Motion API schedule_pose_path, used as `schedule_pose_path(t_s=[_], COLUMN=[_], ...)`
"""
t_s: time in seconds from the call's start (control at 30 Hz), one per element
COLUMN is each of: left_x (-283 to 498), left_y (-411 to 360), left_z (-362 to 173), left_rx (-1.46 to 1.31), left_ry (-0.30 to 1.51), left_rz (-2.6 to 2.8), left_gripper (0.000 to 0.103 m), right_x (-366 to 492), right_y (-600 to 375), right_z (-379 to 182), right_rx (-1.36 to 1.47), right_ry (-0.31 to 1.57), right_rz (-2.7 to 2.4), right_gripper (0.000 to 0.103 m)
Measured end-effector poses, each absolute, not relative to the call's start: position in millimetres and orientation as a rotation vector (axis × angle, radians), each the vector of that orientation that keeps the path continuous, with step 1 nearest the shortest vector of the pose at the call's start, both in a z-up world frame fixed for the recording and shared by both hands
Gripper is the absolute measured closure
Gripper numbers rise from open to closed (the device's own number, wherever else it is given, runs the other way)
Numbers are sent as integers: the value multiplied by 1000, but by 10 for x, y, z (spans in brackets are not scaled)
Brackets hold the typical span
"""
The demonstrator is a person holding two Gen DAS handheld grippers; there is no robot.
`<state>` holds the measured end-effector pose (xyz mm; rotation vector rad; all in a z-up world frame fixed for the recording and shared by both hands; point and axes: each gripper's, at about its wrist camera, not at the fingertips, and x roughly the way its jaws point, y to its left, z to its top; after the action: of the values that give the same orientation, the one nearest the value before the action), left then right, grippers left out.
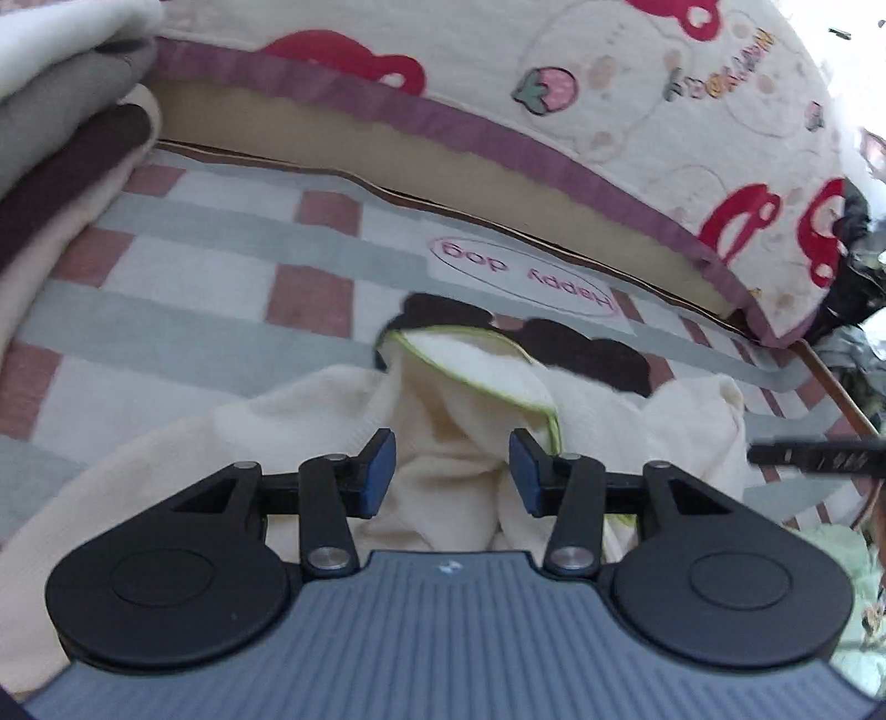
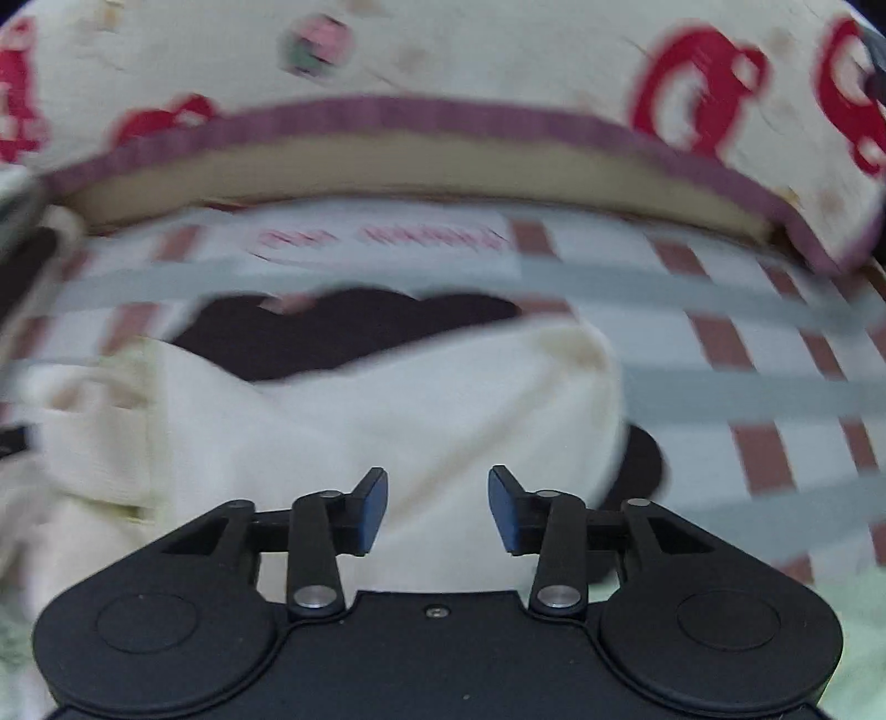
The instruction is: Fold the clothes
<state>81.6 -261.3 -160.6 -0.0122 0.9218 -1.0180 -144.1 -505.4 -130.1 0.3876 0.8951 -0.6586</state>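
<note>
Left gripper (image 1: 452, 471) and right gripper (image 2: 437, 509), both with blue pads spread apart and holding nothing, hover over a soft, rumpled cream garment (image 1: 443, 399) with green-piped edging, lying on a checked bedsheet (image 1: 221, 266) beside a printed quilt (image 1: 609, 111).

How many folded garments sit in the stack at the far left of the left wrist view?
3 visible: a white folded garment on top, a grey folded garment beneath it, and a dark brown folded garment lowest. Others may lie outside the frame.
</note>
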Motion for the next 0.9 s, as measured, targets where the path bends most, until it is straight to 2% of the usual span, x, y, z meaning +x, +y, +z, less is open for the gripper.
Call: schedule_pose_path(t_s=[0.07,0.2,0.4,0.47,0.5,0.53,0.67,0.77,0.83,0.9], left_x=[797,871,1040,1027,1013,1000,971,912,876,852], left_y=[-2548,-2447,-2342,-2356,-2364,-2371,-2398,-2438,-2466,-2499], left_z=[-1755,-1975,-2104,-2118,-2112,-2107,-2091,-2045,-2016,-1990], left_rx=[-29,-26,-175,-144,-122,-102,-88,-27,24,83], left_ry=[941,965,988,987,975,965,954,909,870,835], left_rz=[-1035,-1045,-1047,-1035,-1029,-1023,-1001,-962,-938,-910], left_gripper=[56,56,54,54,54,54,54,54,52,50], right_x=[-1397,-1210,-845,-761,-748,-753,-808,-882,-937,-982], right_y=[-4931,-4753,-4747,-4787,-4801,-4809,-4900,-5108,-5222,-5387], right_z=[-1178,-1128,-1480,-1631,-1634,-1587,-1300,-1074,-973,-947], right_rx=[365,325,332,328,314,292,187,142,65,101], right_ry=[884,941,1078,1100,1094,1076,984,927,903,908], right_rz=[-574,-494,-397,-447,-466,-481,-586,-692,-762,-763], right_gripper=[45,44,40,51,80,88,91,103,103,103])
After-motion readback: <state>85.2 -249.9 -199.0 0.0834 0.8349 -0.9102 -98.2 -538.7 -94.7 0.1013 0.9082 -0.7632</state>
